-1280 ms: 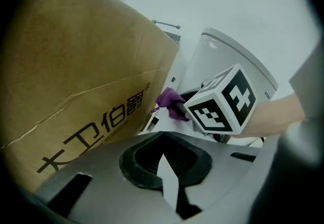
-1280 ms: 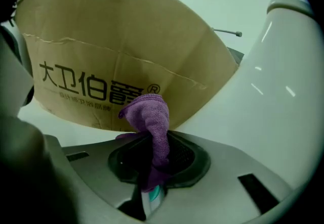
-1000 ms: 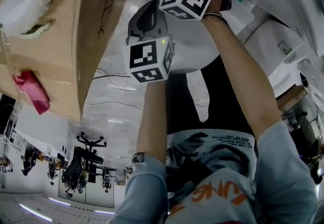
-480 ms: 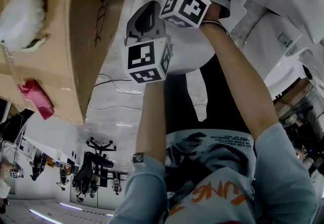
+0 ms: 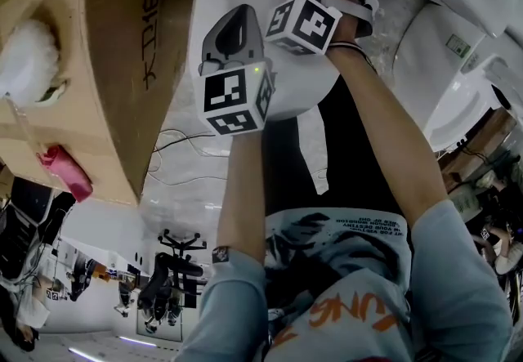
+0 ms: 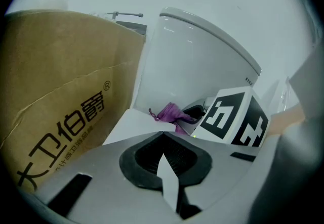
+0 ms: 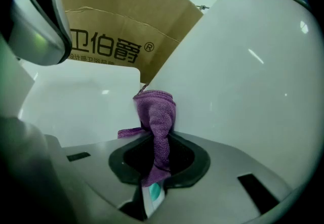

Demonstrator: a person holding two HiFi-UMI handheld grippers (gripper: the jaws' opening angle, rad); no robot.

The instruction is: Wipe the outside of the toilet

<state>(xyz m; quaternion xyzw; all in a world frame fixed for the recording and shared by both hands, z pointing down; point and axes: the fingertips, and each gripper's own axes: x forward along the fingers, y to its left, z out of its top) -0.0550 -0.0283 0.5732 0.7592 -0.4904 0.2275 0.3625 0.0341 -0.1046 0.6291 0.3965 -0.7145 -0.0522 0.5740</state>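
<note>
Purple cloth (image 7: 154,112) pinched in right tool (image 7: 152,167), bunched end against curved white outer wall of toilet (image 7: 243,76), on side facing cardboard box (image 7: 121,20). Left tool (image 6: 164,165) pressed together on nothing, held short of toilet, just beside right tool, clear of cloth. Cardboard box close beside toilet, printed face toward it.

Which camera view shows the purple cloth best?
Right gripper view: the purple microfibre cloth sits centred, clamped in the right gripper against the white ceramic toilet. Left gripper view shows it small; head view shows only a sliver at the top edge.
</note>
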